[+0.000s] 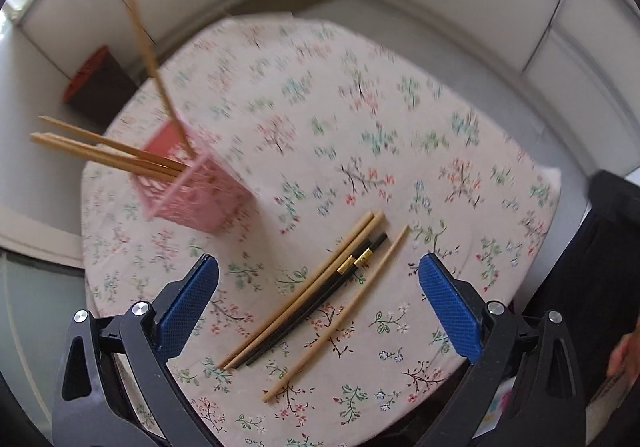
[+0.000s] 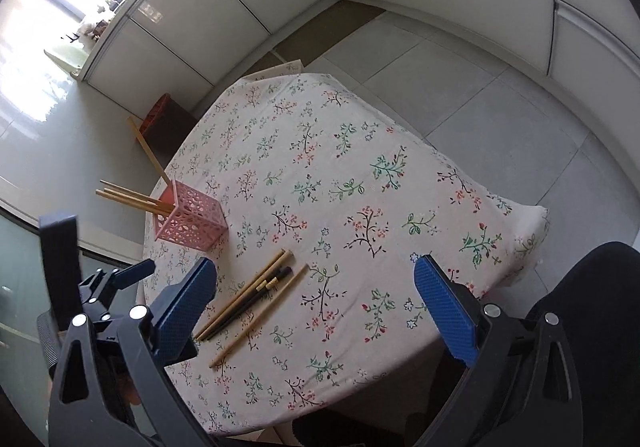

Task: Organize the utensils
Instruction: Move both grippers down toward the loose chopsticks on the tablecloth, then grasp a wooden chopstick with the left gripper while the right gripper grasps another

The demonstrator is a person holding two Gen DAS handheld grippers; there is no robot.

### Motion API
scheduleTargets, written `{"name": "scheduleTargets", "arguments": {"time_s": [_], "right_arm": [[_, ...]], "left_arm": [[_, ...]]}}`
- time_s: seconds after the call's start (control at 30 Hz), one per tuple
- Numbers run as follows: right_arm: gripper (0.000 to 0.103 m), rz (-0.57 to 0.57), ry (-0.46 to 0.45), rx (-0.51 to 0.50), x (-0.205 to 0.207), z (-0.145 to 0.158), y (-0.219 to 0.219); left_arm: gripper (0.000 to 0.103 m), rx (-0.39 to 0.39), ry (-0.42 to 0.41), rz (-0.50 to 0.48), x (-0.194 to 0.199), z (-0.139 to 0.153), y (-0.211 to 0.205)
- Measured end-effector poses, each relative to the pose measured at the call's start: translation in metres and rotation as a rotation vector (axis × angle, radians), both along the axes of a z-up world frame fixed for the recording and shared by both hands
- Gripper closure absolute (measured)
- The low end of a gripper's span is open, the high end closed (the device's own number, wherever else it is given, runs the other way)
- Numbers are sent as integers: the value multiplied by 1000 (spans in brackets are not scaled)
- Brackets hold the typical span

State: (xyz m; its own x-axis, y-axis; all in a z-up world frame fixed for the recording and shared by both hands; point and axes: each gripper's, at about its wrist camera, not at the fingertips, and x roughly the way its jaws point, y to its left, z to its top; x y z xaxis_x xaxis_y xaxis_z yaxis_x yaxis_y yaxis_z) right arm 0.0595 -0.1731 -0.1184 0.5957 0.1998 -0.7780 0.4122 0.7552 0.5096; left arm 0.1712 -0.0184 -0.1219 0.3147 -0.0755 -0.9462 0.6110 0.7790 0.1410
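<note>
A pink perforated holder (image 1: pixel 192 183) stands near the table's left edge with several wooden chopsticks (image 1: pixel 108 151) leaning out of it. It also shows in the right wrist view (image 2: pixel 191 221). Loose chopsticks lie on the cloth: wooden ones (image 1: pixel 304 287) and a black pair with gold bands (image 1: pixel 320 295), seen also in the right wrist view (image 2: pixel 248 299). My left gripper (image 1: pixel 318 287) is open and empty, hovering above the loose chopsticks. My right gripper (image 2: pixel 316 295) is open and empty, higher above the table. The left gripper shows at the left of the right wrist view (image 2: pixel 116 279).
The table wears a floral cloth (image 1: pixel 360 119) that also shows in the right wrist view (image 2: pixel 360 175). A dark box with a red rim (image 1: pixel 100 83) stands on the floor beyond the table's left side. A black chair (image 2: pixel 592 307) is at the right.
</note>
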Motion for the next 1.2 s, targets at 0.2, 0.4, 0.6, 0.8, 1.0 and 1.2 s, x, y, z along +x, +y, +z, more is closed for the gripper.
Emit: {"name": "scheduleTargets", "arguments": {"time_s": [0.2, 0.4, 0.6, 0.8, 1.0, 1.2], "right_arm": [[7, -17, 62, 75, 1, -15, -12], [7, -50, 118, 121, 1, -31, -24], [7, -48, 137, 120, 6, -38, -24], [7, -32, 168, 129, 11, -45, -20], [7, -23, 224, 192, 20, -61, -9], [7, -20, 265, 243, 42, -82, 19]], "left_arm": [[23, 77, 188, -6, 32, -54, -18], [48, 105, 296, 29, 52, -84, -17], [67, 74, 303, 28, 58, -91, -12], [73, 108, 312, -9, 59, -103, -9], [86, 68, 286, -48, 52, -104, -5], [92, 12, 167, -19, 43, -89, 30]]}}
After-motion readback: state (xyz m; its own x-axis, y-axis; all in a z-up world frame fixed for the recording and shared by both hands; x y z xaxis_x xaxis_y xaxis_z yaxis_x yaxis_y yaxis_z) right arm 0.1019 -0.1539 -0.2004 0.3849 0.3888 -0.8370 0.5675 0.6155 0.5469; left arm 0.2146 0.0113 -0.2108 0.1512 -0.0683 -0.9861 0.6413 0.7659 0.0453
